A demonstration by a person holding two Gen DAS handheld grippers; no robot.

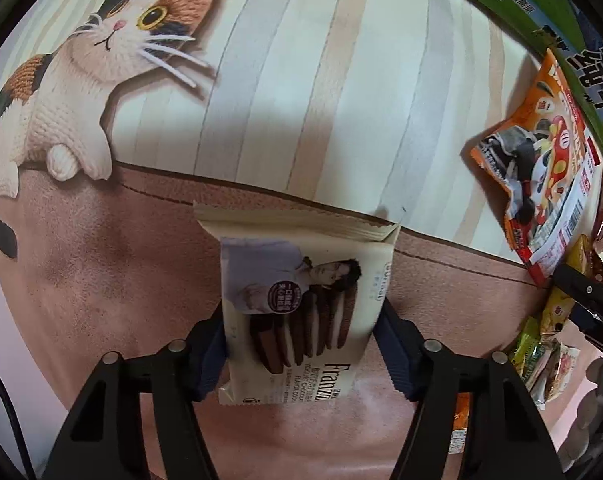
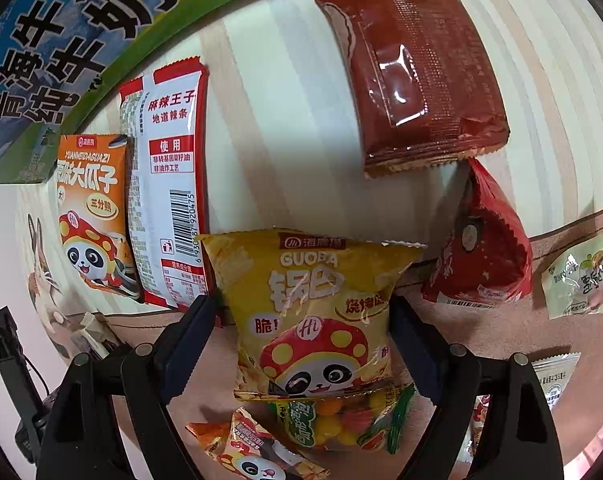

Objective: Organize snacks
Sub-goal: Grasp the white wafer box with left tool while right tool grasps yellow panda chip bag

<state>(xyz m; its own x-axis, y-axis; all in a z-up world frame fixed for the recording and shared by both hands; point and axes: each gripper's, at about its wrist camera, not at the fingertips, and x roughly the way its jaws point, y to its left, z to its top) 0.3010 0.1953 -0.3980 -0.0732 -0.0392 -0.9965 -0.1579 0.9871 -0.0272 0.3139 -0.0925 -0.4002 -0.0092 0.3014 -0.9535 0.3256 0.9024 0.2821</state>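
My left gripper [image 1: 301, 344] is shut on a cream Franzzi chocolate sandwich-biscuit packet [image 1: 297, 312], held lengthwise above the pink and striped cat-print mat [image 1: 301, 80]. My right gripper [image 2: 305, 340] is shut on a yellow Guoba crisp bag [image 2: 313, 316] with a panda in a mushroom cap. To the left of the yellow bag an orange sunflower-seed packet [image 2: 93, 208] and a red-and-white spicy-strip packet [image 2: 169, 184] lie side by side on the mat. A dark brown packet [image 2: 417, 76] lies at the top right.
A green and blue milk carton box [image 2: 61, 40] stands along the far left edge. A red packet [image 2: 485, 256], a pale green packet [image 2: 581, 280], a colourful candy-ball bag [image 2: 341, 424] and a small orange packet [image 2: 253, 452] lie around. An orange packet [image 1: 541, 160] lies at right.
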